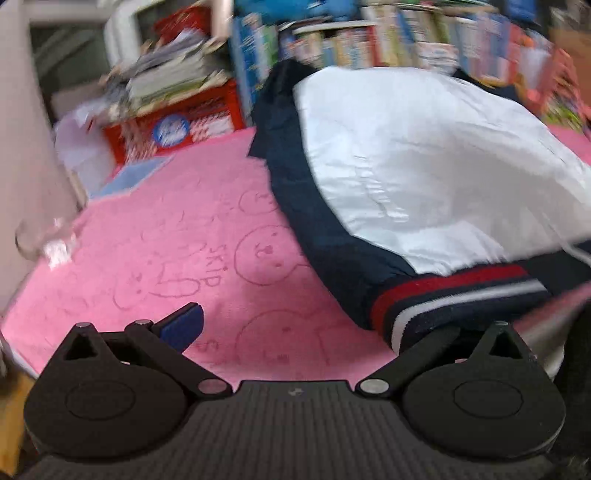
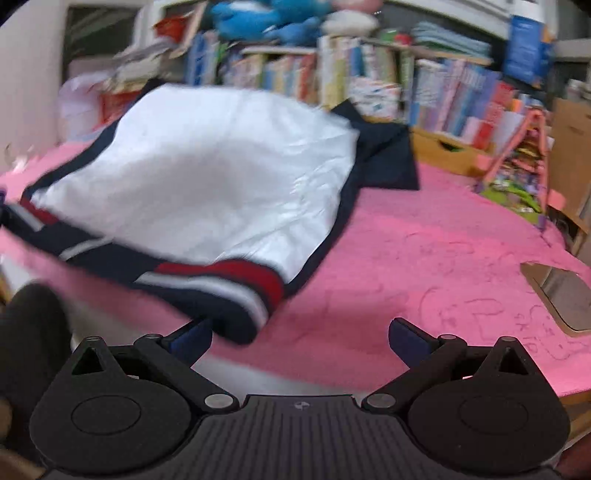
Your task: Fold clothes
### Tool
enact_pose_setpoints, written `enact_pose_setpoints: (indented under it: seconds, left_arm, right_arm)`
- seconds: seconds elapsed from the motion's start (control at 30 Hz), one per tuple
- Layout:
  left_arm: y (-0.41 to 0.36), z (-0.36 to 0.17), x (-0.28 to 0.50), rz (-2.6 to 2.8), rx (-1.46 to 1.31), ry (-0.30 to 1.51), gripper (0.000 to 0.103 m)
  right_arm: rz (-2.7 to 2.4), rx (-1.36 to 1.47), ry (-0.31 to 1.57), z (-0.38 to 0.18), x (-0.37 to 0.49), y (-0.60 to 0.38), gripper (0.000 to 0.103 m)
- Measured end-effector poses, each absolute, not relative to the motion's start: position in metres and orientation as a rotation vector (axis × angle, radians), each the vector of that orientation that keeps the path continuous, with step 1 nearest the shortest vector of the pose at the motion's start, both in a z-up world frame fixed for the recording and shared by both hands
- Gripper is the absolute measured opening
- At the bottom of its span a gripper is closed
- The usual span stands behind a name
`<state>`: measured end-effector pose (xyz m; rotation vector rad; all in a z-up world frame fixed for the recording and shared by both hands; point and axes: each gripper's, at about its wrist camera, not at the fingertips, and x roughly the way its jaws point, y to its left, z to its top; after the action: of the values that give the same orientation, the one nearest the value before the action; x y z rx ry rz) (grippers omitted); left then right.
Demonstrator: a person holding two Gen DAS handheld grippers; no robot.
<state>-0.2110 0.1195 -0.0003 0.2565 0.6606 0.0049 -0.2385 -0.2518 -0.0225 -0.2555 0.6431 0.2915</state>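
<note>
A jacket [image 1: 424, 166] lies on the pink cloth [image 1: 184, 229] that covers the table, turned with its white lining up, navy edges around it and a red-and-white striped hem [image 1: 454, 291] at the near end. My left gripper [image 1: 299, 328] is open; its left fingertip pad [image 1: 183, 326] rests clear on the cloth, and the right finger is hidden under the hem. In the right wrist view the jacket [image 2: 207, 177] sits at the left, its hem [image 2: 229, 284] just above my left finger. My right gripper [image 2: 299, 338] is open over the cloth [image 2: 424, 251]. Both views are blurred.
Bookshelves [image 2: 388, 81] full of books run along the back, with blue plush toys [image 2: 266, 18] on top. A red crate [image 1: 177, 125] under a paper stack stands at the back left. A flat board [image 2: 561, 295] lies at the right edge, beside a pink rack [image 2: 517, 158].
</note>
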Motion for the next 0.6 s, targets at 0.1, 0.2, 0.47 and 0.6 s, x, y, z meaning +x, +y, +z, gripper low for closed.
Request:
enact_pose_setpoints:
  seconds: [0.1, 0.2, 0.47, 0.6]
  left_arm:
    - [0.114, -0.003, -0.230, -0.041, 0.371, 0.657, 0.103]
    - [0.111, -0.006, -0.236, -0.057, 0.414, 0.638, 0.103]
    - [0.136, 0.013, -0.206, -0.062, 0.113, 0.586, 0.103]
    - [0.148, 0.011, -0.185, -0.018, 0.034, 0.616, 0.103]
  right_arm:
    - [0.255, -0.300, 0.618, -0.010, -0.248, -0.261, 0.103]
    - [0.246, -0.241, 0.573, -0.001, -0.244, -0.268, 0.103]
    - [0.349, -0.197, 0.524, -0.008, -0.227, -0.248, 0.102]
    - [0.442, -0.307, 0.480, -0.010, -0.244, -0.237, 0.103]
